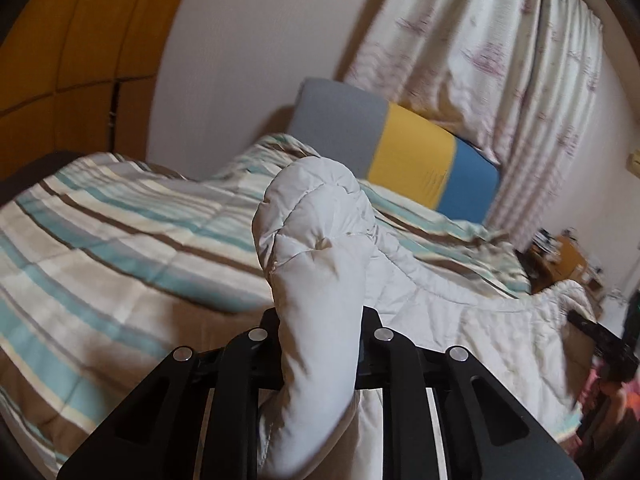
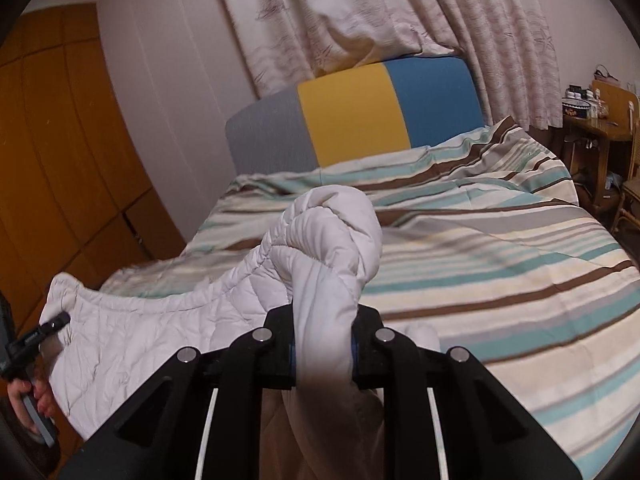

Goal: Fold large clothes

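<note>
A white quilted garment is bunched between the fingers of my left gripper, which is shut on it and holds it above the bed. Its edge stretches away to the right, where the other gripper holds it. In the right wrist view my right gripper is shut on another bunched corner of the same garment. The cloth sags to the left toward the left gripper, held by a hand.
A striped quilt covers the bed under the garment. A grey, yellow and blue headboard stands at the far end below patterned curtains. A wooden wardrobe is at the left. A cluttered wooden table is at the right.
</note>
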A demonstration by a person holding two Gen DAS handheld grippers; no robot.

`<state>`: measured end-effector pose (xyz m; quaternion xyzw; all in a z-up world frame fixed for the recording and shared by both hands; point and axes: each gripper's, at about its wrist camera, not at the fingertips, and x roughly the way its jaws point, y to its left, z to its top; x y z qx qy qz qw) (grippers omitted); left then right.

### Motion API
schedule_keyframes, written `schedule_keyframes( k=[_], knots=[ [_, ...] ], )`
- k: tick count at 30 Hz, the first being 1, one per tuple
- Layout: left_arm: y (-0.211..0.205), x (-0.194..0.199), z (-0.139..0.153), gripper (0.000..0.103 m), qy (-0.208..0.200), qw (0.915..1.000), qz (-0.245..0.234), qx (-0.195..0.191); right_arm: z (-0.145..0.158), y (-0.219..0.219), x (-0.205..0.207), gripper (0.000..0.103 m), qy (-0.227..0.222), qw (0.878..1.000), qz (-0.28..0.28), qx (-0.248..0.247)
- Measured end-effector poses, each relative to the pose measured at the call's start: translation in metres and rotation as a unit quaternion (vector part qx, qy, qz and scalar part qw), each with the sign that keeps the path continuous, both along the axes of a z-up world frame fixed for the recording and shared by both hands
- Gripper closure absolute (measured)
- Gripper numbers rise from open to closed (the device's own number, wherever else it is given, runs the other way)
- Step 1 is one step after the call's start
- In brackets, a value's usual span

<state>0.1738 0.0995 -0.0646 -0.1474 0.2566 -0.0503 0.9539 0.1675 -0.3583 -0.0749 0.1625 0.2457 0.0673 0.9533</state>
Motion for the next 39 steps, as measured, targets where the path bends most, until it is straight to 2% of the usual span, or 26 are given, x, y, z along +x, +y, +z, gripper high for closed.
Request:
schedule_keyframes(
  k=[7, 13, 17, 21, 28, 39],
  knots=[
    [-0.007, 0.044, -0.01, 0.085, -0.009, 0.9971, 0.071, 0.027, -0.014, 0.001, 0.049, 0.087, -0.007, 0.999, -0.032, -0.006],
    [-0.024, 0.084, -0.039, 0.085, 0.017, 0.9912, 0.093, 0.093, -0.051, 0.008, 0.092, 0.086, 0.024, 0.997, -0.049, -0.046],
    [-0.023, 0.103, -0.064, 0.085, 0.044, 0.988, 0.104, 0.105, -0.084, 0.007, 0.115, 0.085, 0.056, 0.996, -0.057, -0.048],
    [-0.025, 0.112, -0.08, 0.084, 0.06, 0.9853, 0.105, 0.121, -0.102, 0.009, 0.13, 0.08, 0.079, 0.993, -0.062, -0.062],
    [-0.023, 0.125, -0.112, 0.072, 0.101, 0.9824, 0.1, 0.12, -0.135, 0.006, 0.147, 0.066, 0.13, 0.987, -0.067, -0.065],
    [-0.035, 0.138, -0.128, 0.067, 0.135, 0.9734, 0.097, 0.157, -0.154, 0.021, 0.158, 0.055, 0.168, 0.978, -0.067, -0.108]
  ],
)
